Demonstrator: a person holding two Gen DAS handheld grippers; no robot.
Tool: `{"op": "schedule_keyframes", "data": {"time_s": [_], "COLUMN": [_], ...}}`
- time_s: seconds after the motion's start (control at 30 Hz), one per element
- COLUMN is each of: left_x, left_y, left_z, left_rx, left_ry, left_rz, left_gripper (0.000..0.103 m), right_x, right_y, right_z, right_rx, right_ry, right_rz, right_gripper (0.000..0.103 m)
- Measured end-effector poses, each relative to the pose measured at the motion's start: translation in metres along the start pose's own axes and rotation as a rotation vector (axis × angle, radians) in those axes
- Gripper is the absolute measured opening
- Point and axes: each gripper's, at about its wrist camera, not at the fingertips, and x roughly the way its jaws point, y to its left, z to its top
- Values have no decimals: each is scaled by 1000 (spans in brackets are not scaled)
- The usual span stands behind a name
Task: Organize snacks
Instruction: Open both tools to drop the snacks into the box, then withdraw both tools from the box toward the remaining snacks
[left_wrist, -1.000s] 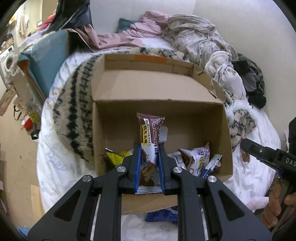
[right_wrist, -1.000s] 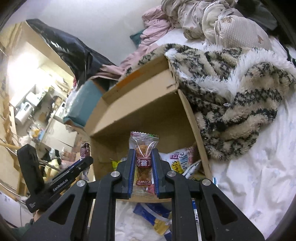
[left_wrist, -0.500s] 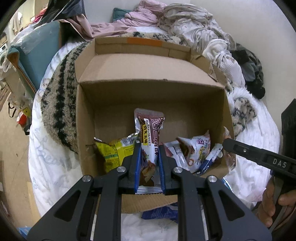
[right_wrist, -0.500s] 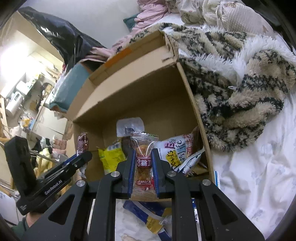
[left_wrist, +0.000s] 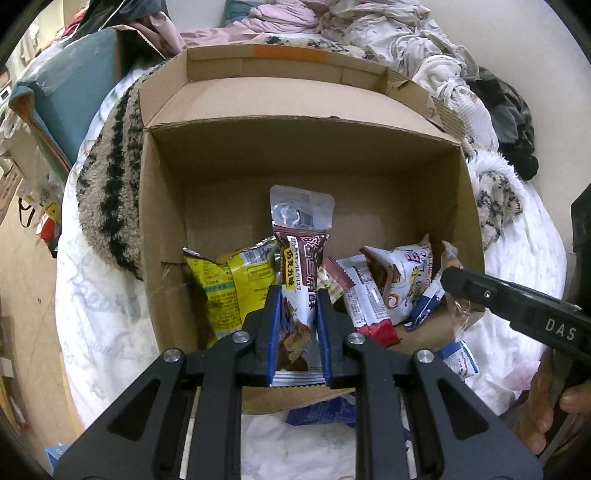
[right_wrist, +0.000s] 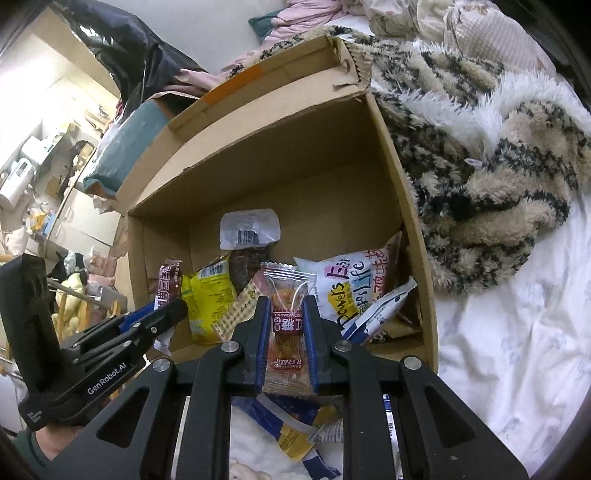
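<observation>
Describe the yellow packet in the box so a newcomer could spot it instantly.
Find the open cardboard box on the bed. Among the snacks piled along its near wall, look at the left end, beside the left gripper. The yellow packet is the only bright yellow bag; its neighbours are brown, white or red.

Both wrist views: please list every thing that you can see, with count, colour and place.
cardboard box: one, brown, open, on the bed
yellow snack bag: one, inside box, left
white snack bag: one, inside box, right
brown snack bar: one, clamped in left gripper
clear candy packet: one, orange contents, clamped in right gripper
fuzzy blanket: one, beige and black, beside box
white sheet: one, under everything
hand: one, holding right gripper
</observation>
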Motion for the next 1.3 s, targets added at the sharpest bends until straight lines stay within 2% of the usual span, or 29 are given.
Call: {"op": "schedule_keyframes", "data": {"time_s": [0.17,0.23,0.27,0.37,0.4,0.43,0.47,0.5,0.57,0.67,0.87,1.2,1.23,1.3], "left_x": [-1,-2,-3,-8,-10,-11,-13,-15,-16,-15,-17,-54,-57,-65], "left_y": [1,0,-1,-3,-4,-4,-3,-3,-2,-1,2,12,14,17], "left_z": [0,0,0,-1,0,0,0,0,0,0,-2,-13,-15,-20], "left_rx": [-5,-1,1,10,14,14,12,7,0,-3,-12,-34,-39,-54], "left_ry": [0,0,-3,-26,-34,-40,-47,-59,-62,-58,-56,-132,-140,-155], "left_rz": [5,7,9,22,28,37,44,45,34,37,39,52,54,56], "left_gripper": [18,25,35,50,59,65,72,74,75,75,75,75,76,91], "right_x": [2,3,2,1,0,0,0,0,-4,-11,-12,-34,-37,-46], "right_y": [2,2,1,1,0,0,-2,-4,-7,-5,-6,-6,-6,-6], "right_z": [-1,0,0,1,1,2,2,2,1,3,4,-4,-5,-11], "right_rx": [-9,-4,1,7,13,20,34,46,69,46,57,77,79,82], "right_ry": [7,6,6,-3,-7,-6,-3,-2,-25,-56,-49,-86,-89,-97], "right_rz": [-4,1,4,9,10,11,15,18,29,19,24,23,23,25], "right_gripper": [19,22,22,22,23,25,35,52,69,69,69,69,69,69]}}
